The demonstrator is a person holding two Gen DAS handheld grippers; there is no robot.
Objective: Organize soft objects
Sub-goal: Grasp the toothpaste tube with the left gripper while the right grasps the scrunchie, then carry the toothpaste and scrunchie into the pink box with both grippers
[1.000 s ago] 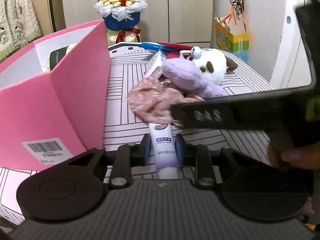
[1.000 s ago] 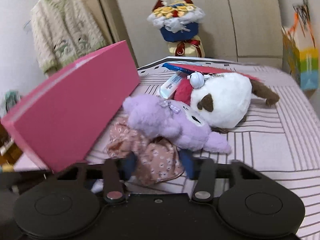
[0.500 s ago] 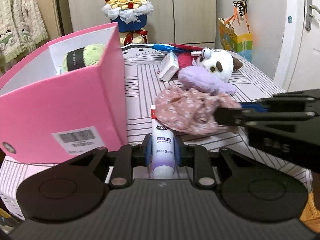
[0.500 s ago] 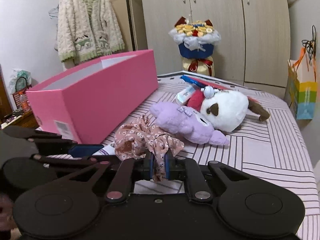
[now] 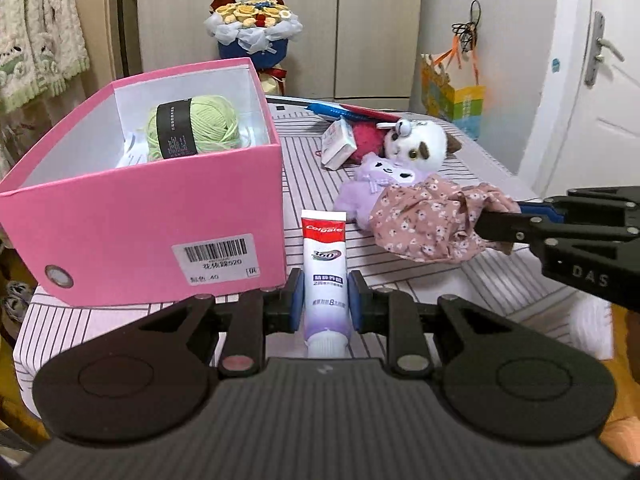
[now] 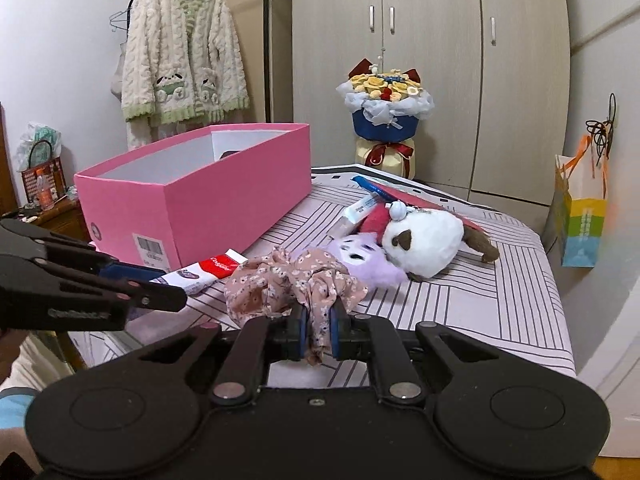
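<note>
— Both grippers rose since earlier; the right gripper (image 6: 319, 330) clamped the scrunchie (image 6: 294, 282), the left gripper (image 5: 323, 304) pinched the tube (image 5: 323, 268).
— And the box (image 5: 152, 216)?
— Upper left, nearer the left gripper; probably the scrunchie's destination.

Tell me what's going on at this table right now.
A person is sorting things with two handheld tongs. The left tongs are shut on a toothpaste tube; the right tongs are shut on a floral cloth. The pink box already holds a green yarn ball. Two plush toys lie on the table.
</note>
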